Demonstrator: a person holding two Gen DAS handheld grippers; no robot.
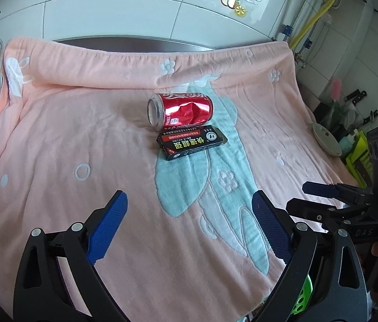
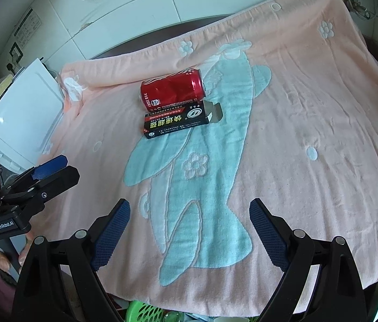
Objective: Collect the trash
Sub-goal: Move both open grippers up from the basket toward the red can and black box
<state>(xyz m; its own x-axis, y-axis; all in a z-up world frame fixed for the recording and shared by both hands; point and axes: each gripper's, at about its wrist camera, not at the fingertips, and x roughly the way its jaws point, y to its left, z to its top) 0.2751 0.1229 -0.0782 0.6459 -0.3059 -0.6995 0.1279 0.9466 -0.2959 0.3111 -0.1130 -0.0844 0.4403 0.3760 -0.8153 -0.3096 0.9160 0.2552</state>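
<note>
Uncollected: dented red aluminium can (image 2: 172, 88), black cardboard box (image 2: 178, 120) touching at 6 o'clock; left gripper (image 1: 189, 225), right gripper (image 2: 189, 230) splayed, empty.

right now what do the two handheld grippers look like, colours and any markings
Both are black plastic frames with silver rivets and two fingers faced with blue textured pads. The left gripper carries white "GenRoboAI" lettering on its body, seen from the right wrist view. The right gripper has "DAS" embossed on its body and a small green light, seen from the left wrist view. No cables show.
</note>
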